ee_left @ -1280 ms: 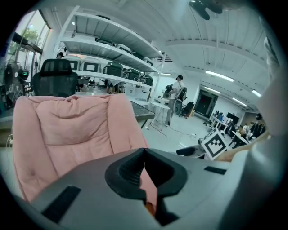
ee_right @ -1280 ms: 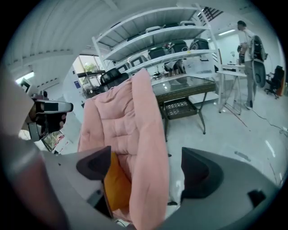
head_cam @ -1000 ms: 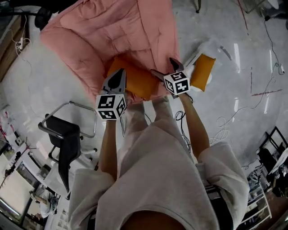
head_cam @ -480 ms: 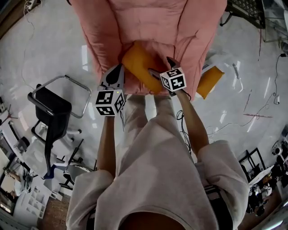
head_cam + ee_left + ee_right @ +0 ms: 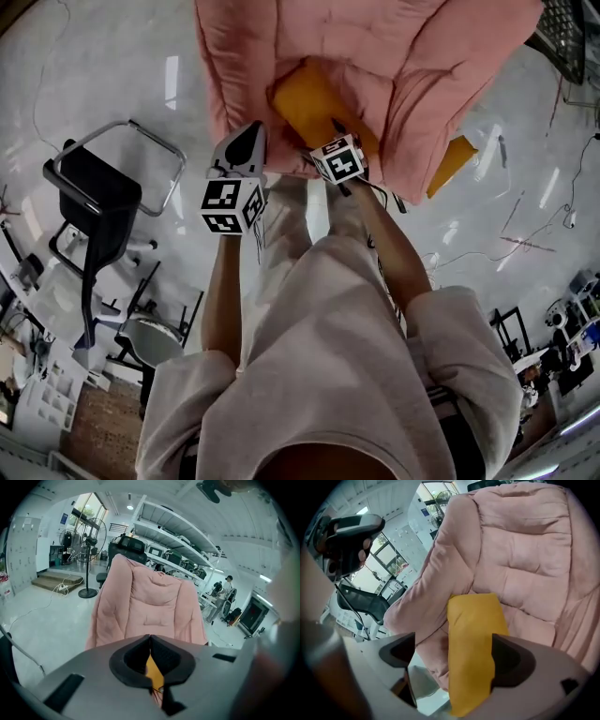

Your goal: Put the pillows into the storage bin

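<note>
Jaws of the right gripper (image 5: 452,660) stand spread on both sides of 1 orange pillow (image 5: 473,634) on the pink chair (image 5: 525,550) seat, not yet pinching. Those of the left gripper (image 5: 150,641) are pressed together, empty. Closing on only a loose fold could let the pillow slip out, or catch chair padding too.

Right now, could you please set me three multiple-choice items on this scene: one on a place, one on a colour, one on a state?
1. Where is the pillow ahead of the right gripper? A in a bin; B on the pink chair; C on a desk.
2. Its colour? A orange; B blue; C white.
3. That gripper's fingers are: A together; B clamped on a cable; C apart.
Answers: 1 B, it lies on that chair; 2 A, orange in both gripper views; 3 C, a wide gap shows between them.
</note>
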The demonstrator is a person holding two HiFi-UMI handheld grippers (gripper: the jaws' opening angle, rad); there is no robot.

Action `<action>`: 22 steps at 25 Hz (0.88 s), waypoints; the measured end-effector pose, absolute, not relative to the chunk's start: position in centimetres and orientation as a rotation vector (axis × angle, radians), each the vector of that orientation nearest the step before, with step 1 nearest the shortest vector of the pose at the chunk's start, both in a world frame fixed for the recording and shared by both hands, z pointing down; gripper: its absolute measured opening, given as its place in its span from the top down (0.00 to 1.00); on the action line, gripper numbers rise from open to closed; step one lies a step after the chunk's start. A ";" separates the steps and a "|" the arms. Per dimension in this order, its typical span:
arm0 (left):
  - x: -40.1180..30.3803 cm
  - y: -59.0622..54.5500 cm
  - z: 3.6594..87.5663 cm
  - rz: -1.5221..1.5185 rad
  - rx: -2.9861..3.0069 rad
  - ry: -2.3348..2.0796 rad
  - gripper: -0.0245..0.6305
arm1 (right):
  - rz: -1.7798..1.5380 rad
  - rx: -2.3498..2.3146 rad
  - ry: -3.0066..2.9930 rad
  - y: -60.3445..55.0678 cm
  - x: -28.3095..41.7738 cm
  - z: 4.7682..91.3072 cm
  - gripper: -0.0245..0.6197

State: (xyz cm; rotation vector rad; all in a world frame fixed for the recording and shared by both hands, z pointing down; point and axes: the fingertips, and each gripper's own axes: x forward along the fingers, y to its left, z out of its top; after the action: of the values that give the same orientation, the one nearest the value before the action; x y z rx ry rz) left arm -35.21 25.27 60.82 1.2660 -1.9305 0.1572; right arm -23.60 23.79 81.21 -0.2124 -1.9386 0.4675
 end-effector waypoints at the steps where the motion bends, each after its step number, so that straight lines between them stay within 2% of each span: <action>1: -35.1 25.8 61.3 0.152 1.261 -1.924 0.94 | 0.446 -0.201 -1.927 24.3 -23.5 81.9 0.20; 9: -34.9 29.0 64.9 0.125 1.214 -1.882 0.94 | 0.276 -0.083 -1.807 25.5 -22.9 87.5 0.08; 22: -36.5 31.6 68.3 0.088 1.166 -1.850 0.94 | 0.166 0.116 -1.718 24.0 -23.8 94.2 0.07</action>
State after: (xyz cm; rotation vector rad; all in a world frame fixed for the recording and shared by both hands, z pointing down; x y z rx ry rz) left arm -36.54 31.63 68.34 1.1656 -1.8499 0.0882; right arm -23.85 24.03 94.17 0.1156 -1.7176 0.1665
